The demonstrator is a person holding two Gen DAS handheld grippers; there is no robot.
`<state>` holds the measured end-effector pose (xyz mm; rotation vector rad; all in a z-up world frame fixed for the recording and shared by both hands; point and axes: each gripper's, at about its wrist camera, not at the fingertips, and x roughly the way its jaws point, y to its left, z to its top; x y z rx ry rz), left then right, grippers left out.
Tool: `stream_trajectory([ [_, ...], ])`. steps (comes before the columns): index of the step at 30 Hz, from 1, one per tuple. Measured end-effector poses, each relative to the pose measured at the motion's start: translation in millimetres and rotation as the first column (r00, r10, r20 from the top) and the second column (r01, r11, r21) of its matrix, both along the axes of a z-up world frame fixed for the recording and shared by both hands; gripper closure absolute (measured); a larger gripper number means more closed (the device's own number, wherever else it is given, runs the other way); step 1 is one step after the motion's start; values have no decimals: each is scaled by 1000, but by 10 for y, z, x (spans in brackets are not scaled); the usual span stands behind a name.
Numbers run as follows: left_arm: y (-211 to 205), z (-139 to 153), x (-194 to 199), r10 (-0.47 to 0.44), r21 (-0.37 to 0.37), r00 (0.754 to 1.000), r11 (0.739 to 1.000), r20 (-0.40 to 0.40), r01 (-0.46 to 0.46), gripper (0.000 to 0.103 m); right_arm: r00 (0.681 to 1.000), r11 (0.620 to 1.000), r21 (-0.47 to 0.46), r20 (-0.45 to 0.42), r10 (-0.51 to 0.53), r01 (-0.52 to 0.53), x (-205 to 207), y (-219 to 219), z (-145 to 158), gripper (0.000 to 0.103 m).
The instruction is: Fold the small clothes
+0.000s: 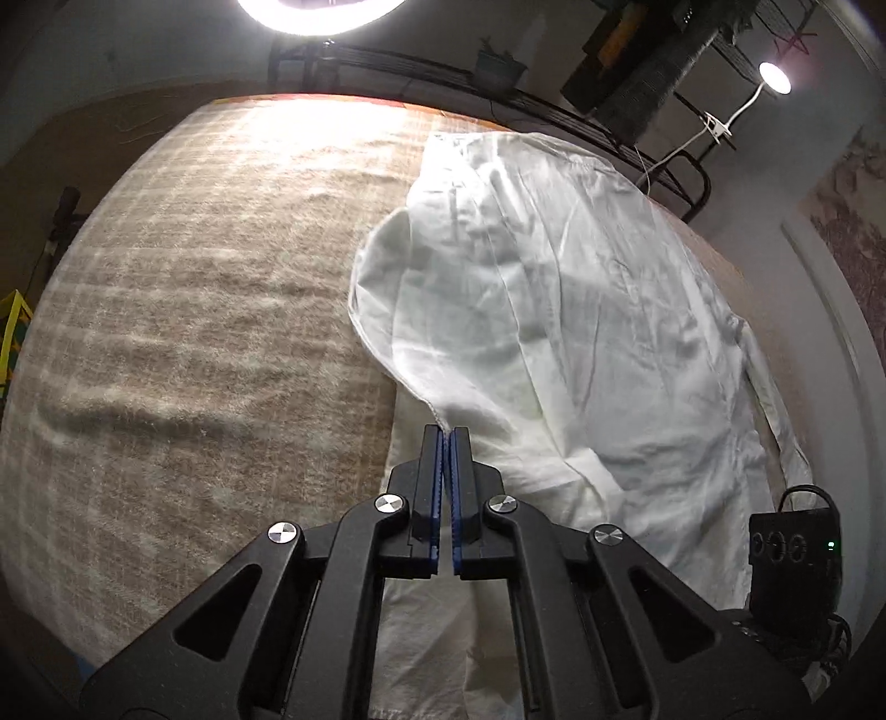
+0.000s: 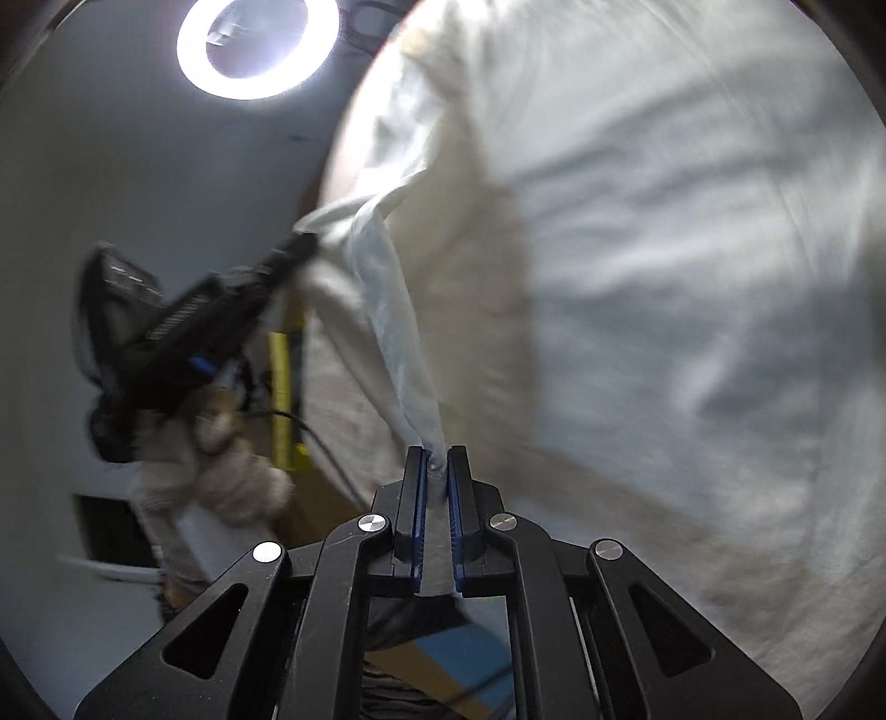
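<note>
A white garment point(image 1: 554, 332) is held lifted above a beige blanket-covered table point(image 1: 194, 332), its hem pinched in the closed left tool point(image 1: 446, 435) and a bunched edge clamped in the right tool point(image 2: 437, 457), apparently so a fold can be carried across.

There was one white garment point(image 1: 565, 332), one beige blanket point(image 1: 194, 310), two grippers, the left gripper point(image 1: 446, 435) and the right gripper point(image 2: 436, 454), one ring light point(image 2: 257, 47), one small lamp point(image 1: 774, 77) and one gloved hand point(image 2: 221, 465)
</note>
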<state>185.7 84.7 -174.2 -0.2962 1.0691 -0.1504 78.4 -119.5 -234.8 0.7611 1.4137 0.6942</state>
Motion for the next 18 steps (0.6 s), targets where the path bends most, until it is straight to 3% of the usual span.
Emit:
stream_trajectory([
  [2,-12,31,-68,-11,9,1000,1000,9,11,97,1000,1000,-28,-7,10,-11,0,9,-50,93],
  [4,19,81,-164,-8,13,1000,1000,29,7,72,999,999,-43,23,33,-32,-25,-29,21,91],
  [5,67,106,-238,-2,0,999,1000,42,2,67,998,998,-53,38,43,-41,-7,-33,57,88],
  [7,152,112,-368,7,-22,999,1000,47,-6,65,997,997,-58,47,57,-54,-36,-52,97,62],
  [11,207,-10,-578,-3,-79,1000,997,-7,3,65,990,992,-86,99,99,-91,-78,-17,182,61],
  [12,199,-49,-630,-7,-84,1000,996,-18,6,65,988,990,-96,107,110,-100,-84,37,167,69],
  [13,180,-95,-684,-12,-96,999,995,-29,9,65,987,989,-103,111,120,-108,-85,55,176,90],
  [14,167,-140,-727,-18,-113,999,993,-42,13,65,987,989,-85,97,130,-122,-83,74,185,98],
  [16,103,-263,-824,-42,-155,996,987,-78,29,64,994,995,12,40,99,-100,-46,90,136,98],
  [18,4,-388,-914,-71,-146,992,988,-107,55,64,998,991,119,1,58,-57,-109,145,38,99],
])
